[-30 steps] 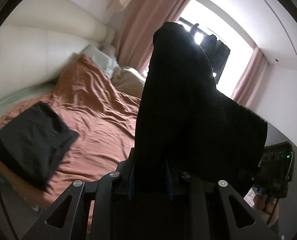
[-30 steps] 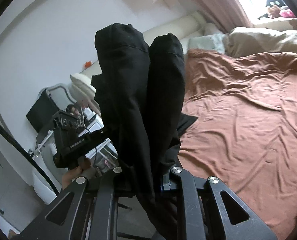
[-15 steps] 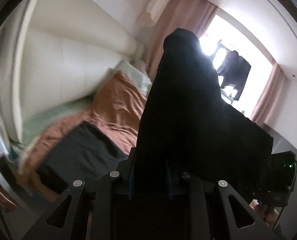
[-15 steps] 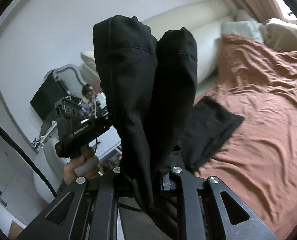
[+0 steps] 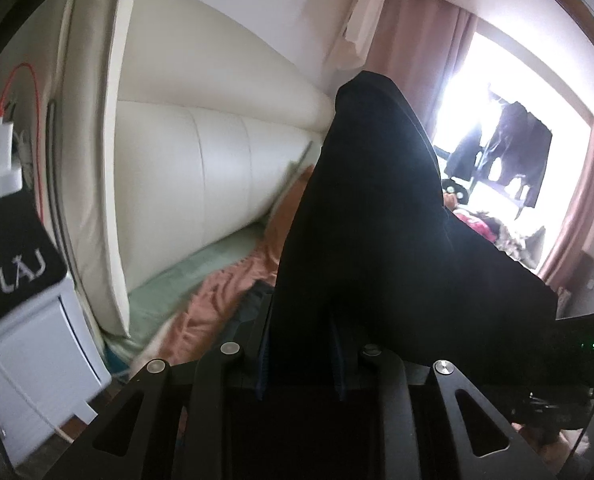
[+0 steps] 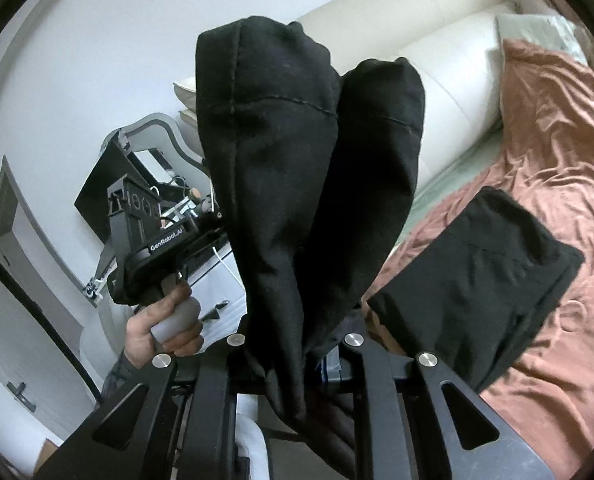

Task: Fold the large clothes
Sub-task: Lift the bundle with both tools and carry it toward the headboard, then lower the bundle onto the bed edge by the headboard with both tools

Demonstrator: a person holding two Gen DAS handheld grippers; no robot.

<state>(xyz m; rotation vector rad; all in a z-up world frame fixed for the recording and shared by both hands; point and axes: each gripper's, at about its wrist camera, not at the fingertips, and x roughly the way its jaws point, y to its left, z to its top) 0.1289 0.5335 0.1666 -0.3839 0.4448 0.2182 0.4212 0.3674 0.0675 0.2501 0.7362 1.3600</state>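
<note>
A black garment point(image 5: 377, 240) is held up in the air above the near corner of the bed point(image 6: 557, 160), pinched at two places. In the left wrist view the left gripper point(image 5: 299, 344) is seen with its jaws pressed together on a bunch of the black cloth, which rises from between the fingers in a tall peak and drapes away to the right, towards the right gripper's body point(image 5: 569, 364) at the frame's lower right edge. In the right wrist view the right gripper point(image 6: 293, 344) is likewise clamped on the same black garment point(image 6: 297, 168); here the cloth stands up in two rounded lobes with a stitched seam running across them, and a loose tail hangs down between the fingers. To the left of the garment the left gripper point(image 6: 153, 236) is seen, its grey handle grasped by the person's left hand point(image 6: 165, 328). On the rust-coloured bedsheet point(image 6: 537, 120), just right of the held garment, a second black piece of clothing point(image 6: 481, 280) is laid folded near the mattress edge. A cream padded headboard point(image 5: 201, 152) is seen behind the bed, and a white bedside cabinet point(image 5: 37, 360) stands beside it. Pink curtains point(image 5: 417, 40) frame a bright window point(image 5: 497, 120) beyond the bed.
</note>
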